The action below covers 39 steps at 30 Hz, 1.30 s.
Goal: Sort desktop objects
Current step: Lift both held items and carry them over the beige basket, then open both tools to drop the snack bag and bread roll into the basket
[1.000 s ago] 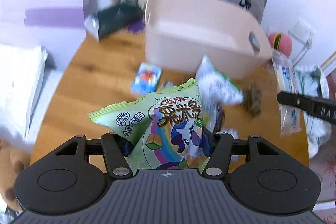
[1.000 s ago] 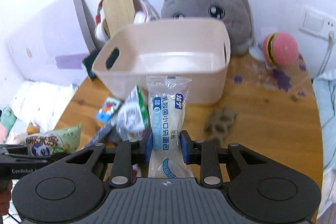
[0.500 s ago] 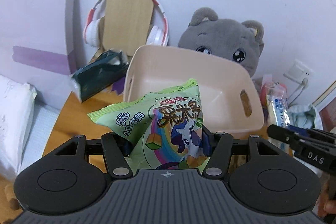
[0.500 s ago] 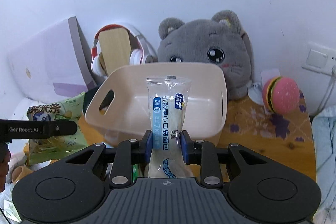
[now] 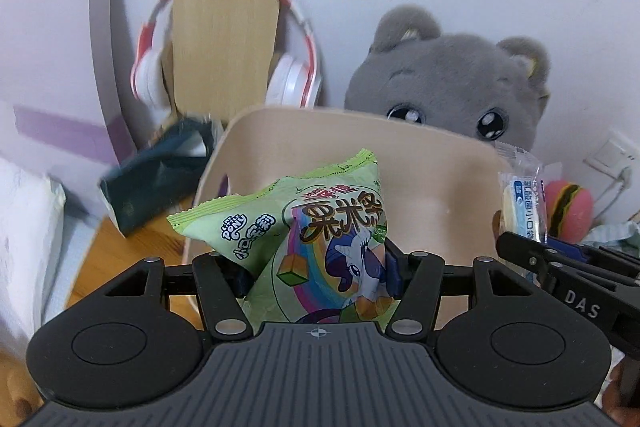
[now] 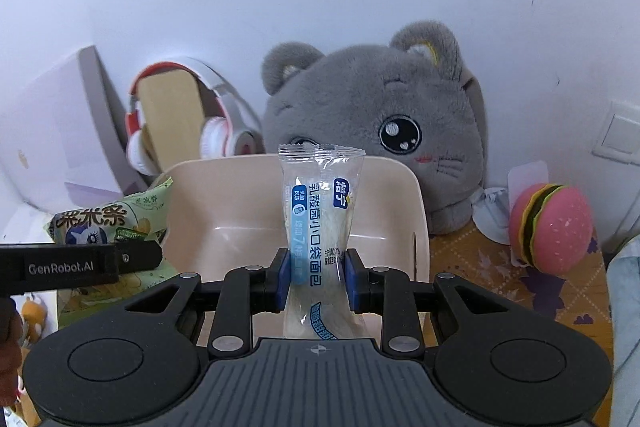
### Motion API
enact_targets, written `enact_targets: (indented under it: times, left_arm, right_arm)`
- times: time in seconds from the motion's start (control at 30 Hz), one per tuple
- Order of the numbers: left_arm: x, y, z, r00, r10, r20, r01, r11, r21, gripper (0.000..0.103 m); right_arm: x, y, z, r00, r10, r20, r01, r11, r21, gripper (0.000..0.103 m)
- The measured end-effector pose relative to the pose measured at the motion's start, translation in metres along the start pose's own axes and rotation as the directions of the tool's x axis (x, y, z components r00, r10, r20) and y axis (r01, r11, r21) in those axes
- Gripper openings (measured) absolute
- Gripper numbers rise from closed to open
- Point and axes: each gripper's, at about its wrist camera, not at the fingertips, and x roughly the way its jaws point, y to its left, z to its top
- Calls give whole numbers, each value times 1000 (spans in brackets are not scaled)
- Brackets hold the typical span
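My left gripper (image 5: pixel 316 269) is shut on a green pony snack bag (image 5: pixel 320 227) and holds it over the near left part of the beige plastic bin (image 5: pixel 436 163). My right gripper (image 6: pixel 316 275) is shut on a clear bread packet with blue print (image 6: pixel 320 215) and holds it upright over the bin's (image 6: pixel 224 203) near edge. The bread packet (image 5: pixel 522 203) shows at the right of the left wrist view. The snack bag (image 6: pixel 108 227) shows at the left of the right wrist view. The bin looks empty inside.
A grey cat plush (image 6: pixel 384 139) sits behind the bin. Red and white headphones (image 5: pixel 288 75) hang on a wooden stand (image 5: pixel 224 39) at the back left. A dark packet (image 5: pixel 156 179) lies left of the bin. A pink burger toy (image 6: pixel 552 227) sits on the wooden table (image 6: pixel 480 267) at the right.
Both grippers have risen from the table and moved toward the bin with their packets. The loose items on the table have dropped out of view.
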Motion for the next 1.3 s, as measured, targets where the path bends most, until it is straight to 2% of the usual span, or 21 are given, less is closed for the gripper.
enact_targets:
  times: [0.2,0.37,0.5,0.53,0.6,0.63,0.67,0.7,0.77,0.8,0.83,0.93,1.03,1.3]
  left_arm:
    - [34,-4,-2,998,36,-49,-36,999,0,60]
    - [51,-16,-2,996,76,-45,-71,992,105,61]
    - [64,-18,-2,992,57,-110,-41,990,138,66]
    - [65,-17,-3,992,54,-111,-38,989,140,67]
    - [64,-13,-4,993,61,-101,-49,992,120,81]
    - [64,-10,-4,992,78,-99,-67,992,104,83]
    - [65,-8,-4,990,92,-105,-82,992,95,85]
    - [67,-6,-4,987,101,-127,-89,991,96,85]
    - [77,-2,0,968,110,-227,-89,991,102,86]
    - [84,2,2,952,99,-290,-74,993,97,86]
    - [86,2,4,944,94,-315,-59,991,121,86]
    - [78,4,5,955,79,-285,-46,991,123,86]
    - [66,5,6,971,68,-229,-40,991,124,86]
    - [22,8,12,990,-9,-141,24,994,108,86]
  right_arm:
    - [37,-9,-7,998,-3,-67,5,999,32,26]
    - [52,-8,-12,997,17,-80,-13,999,45,26]
    - [63,-6,-17,994,3,-112,2,999,48,27]
    - [65,-7,-19,993,-2,-117,8,999,54,31]
    - [66,-7,-20,993,-8,-119,16,998,66,41]
    - [66,-7,-20,993,-8,-118,16,997,69,48]
    - [65,-7,-20,993,-5,-119,13,997,71,49]
    - [65,-6,-19,993,-5,-121,14,998,68,53]
    - [62,-2,-17,992,-3,-122,11,998,60,60]
    - [60,0,-16,993,-12,-119,19,998,55,70]
    - [57,2,-16,993,-32,-114,38,998,50,81]
    - [46,2,-13,996,-37,-87,42,998,56,95]
    - [36,2,-13,996,-48,-79,53,997,59,96]
    - [4,4,-15,994,-101,-51,104,993,59,99]
